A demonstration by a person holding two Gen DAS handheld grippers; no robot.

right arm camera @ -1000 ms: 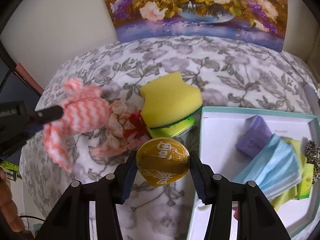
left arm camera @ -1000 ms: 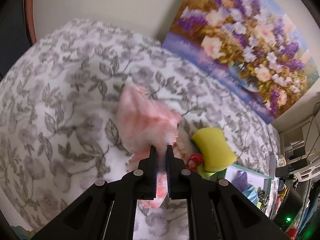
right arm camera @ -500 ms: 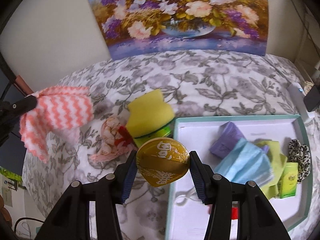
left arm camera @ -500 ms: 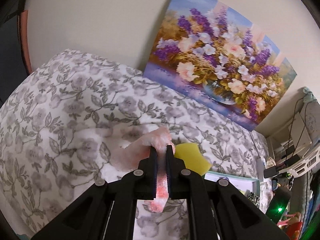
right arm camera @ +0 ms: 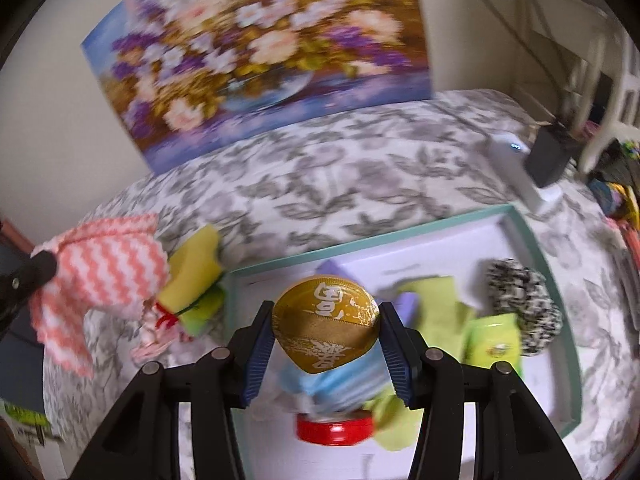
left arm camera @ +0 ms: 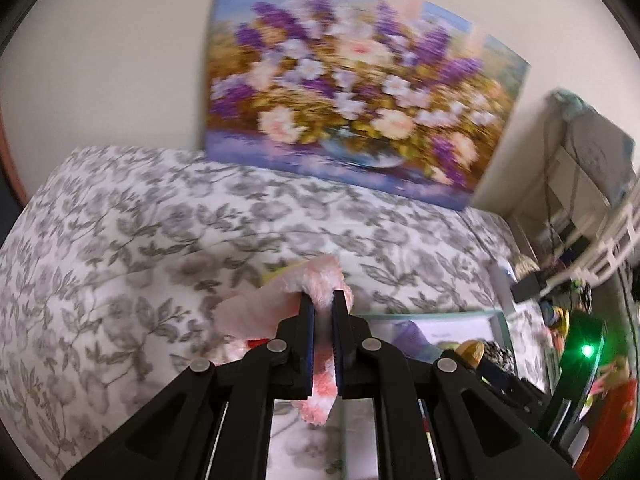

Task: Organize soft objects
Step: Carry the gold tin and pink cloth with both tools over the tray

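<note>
My left gripper (left arm camera: 323,300) is shut on a pink and white zigzag cloth (left arm camera: 316,280) and holds it in the air above the bed; the cloth also shows at the left of the right wrist view (right arm camera: 104,276). My right gripper (right arm camera: 326,312) is shut on a round gold pouch (right arm camera: 326,328) above the teal-rimmed white tray (right arm camera: 532,236). The tray holds a blue face mask (right arm camera: 340,388), a purple block, green cloths, a green packet (right arm camera: 494,342), a black and white scrunchie (right arm camera: 520,304) and a red lid (right arm camera: 334,430). A yellow sponge (right arm camera: 196,272) lies left of the tray.
The bed has a grey floral cover (right arm camera: 340,184). A flower painting (right arm camera: 260,52) leans on the wall behind it. A pink and red scrunchie (right arm camera: 154,328) lies by the sponge. White and black devices (right arm camera: 528,176) sit at the bed's right edge, with cluttered shelves beyond.
My left gripper has lifted the pink cloth off the bed and swung right toward the tray. My right gripper has carried the gold pouch right, from beside the tray to over it.
</note>
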